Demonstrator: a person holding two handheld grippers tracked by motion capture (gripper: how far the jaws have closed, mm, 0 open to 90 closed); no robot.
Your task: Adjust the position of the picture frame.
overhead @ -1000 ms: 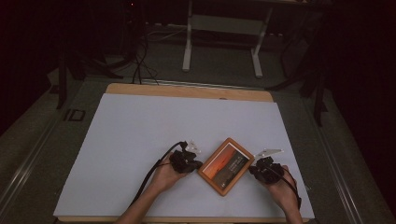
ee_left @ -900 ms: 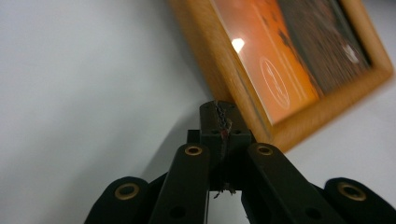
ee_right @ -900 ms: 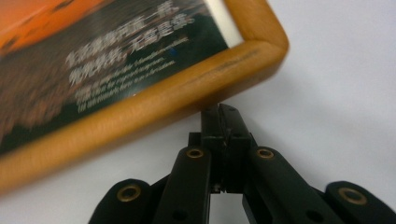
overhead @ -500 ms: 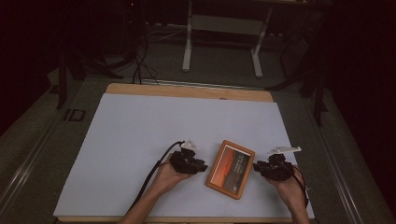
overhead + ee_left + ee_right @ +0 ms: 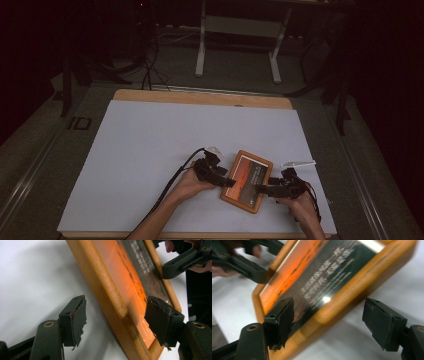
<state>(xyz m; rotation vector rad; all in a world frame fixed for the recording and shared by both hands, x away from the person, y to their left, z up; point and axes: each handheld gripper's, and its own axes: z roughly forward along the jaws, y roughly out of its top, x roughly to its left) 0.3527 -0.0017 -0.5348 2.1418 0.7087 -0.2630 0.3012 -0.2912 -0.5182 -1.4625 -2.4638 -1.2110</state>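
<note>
Frame of light wood (image 5: 247, 181) lies flat on the white desk (image 5: 150, 150), near the desk's front edge and right of its middle, turned a little askew. It holds a picture, orange on the side toward the left hand-held gripper, dark with pale lines of text on the side toward the right one.

Left hand-held gripper (image 5: 227, 182): sits at the frame's left edge, hand (image 5: 192, 184) behind it, cable trailing back toward the front of the desk. In the left gripper view (image 5: 115, 320) its 2 jaws have just been opening and stand wide, 1 over the bare desk beside the frame, the other above the picture's glass. The wooden rail runs between them, and neither pad presses on it.

Right hand-held gripper (image 5: 260, 189): at the frame's right edge, near its front corner, hand (image 5: 302, 207) behind it. In the right gripper view (image 5: 328, 323) its jaws have also just been opening and are spread wide, 1 over the picture, 1 off the frame above the desk. The frame's rail lies between them with clear gaps on both sides.

Each gripper view shows the other hand-held gripper across the frame, at the opposite edge.
</note>
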